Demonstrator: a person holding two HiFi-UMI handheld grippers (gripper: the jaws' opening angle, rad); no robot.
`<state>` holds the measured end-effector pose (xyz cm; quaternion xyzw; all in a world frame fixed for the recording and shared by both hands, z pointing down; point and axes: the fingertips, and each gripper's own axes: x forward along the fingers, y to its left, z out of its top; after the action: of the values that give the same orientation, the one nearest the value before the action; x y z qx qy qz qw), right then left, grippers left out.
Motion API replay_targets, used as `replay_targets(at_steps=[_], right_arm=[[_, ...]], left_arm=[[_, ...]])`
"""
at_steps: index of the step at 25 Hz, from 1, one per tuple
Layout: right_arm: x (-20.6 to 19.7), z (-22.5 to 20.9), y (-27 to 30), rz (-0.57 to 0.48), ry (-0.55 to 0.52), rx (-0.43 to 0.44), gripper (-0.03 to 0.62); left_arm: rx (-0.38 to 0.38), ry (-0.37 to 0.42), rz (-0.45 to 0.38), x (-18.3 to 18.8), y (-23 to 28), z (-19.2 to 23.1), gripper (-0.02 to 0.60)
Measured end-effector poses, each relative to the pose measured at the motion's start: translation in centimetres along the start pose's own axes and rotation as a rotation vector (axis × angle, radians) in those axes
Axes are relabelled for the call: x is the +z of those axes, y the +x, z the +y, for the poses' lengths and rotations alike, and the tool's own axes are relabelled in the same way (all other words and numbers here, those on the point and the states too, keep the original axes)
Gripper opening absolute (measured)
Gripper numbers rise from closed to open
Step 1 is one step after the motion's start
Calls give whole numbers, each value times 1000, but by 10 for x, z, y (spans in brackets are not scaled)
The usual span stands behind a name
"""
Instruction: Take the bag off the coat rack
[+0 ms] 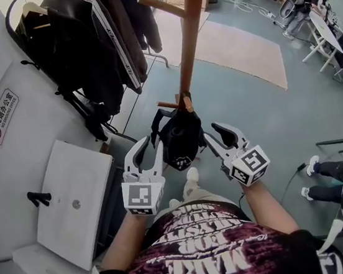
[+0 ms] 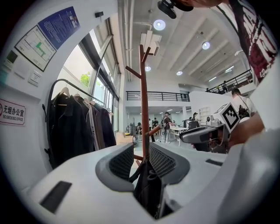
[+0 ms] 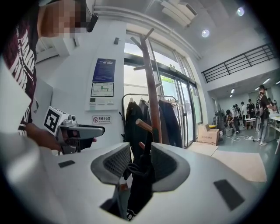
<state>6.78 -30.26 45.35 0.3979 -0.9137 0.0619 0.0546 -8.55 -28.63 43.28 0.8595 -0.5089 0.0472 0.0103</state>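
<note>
A black bag (image 1: 181, 139) hangs by its straps from a low peg (image 1: 168, 105) on the wooden coat rack pole (image 1: 189, 43). My left gripper (image 1: 147, 154) is open just left of the bag, and my right gripper (image 1: 220, 138) is open just right of it. In the left gripper view the bag (image 2: 148, 188) and the pole (image 2: 144, 100) show through the gap of my left gripper (image 2: 141, 159). In the right gripper view the bag (image 3: 139, 183) shows through the gap of my right gripper (image 3: 141, 159), below the pole (image 3: 153, 96). Neither gripper is clamped on the bag.
A garment rail with dark jackets (image 1: 94, 46) stands at the left behind the rack. A white cabinet (image 1: 73, 202) sits against the left wall under a no-smoking sign (image 1: 1, 118). A beige rug (image 1: 234, 43) lies beyond. A seated person's legs (image 1: 333, 171) are at the right.
</note>
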Motion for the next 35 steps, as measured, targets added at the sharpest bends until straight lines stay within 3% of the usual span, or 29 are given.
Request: replay_targets(at_steps=[26, 31, 33, 35], right_arm=[[-53, -48, 95, 145, 9, 161, 138], [-63, -52, 106, 177, -2, 147, 93], [-64, -53, 108, 176, -16, 134, 64], [-63, -54, 109, 175, -20, 117, 29]], left_arm=[[-77, 8, 156, -57, 144, -24, 98], [-54, 47, 199, -73, 163, -26, 91], [-28, 55, 206, -79, 166, -24, 18], [-22, 53, 199, -79, 167, -23, 11]])
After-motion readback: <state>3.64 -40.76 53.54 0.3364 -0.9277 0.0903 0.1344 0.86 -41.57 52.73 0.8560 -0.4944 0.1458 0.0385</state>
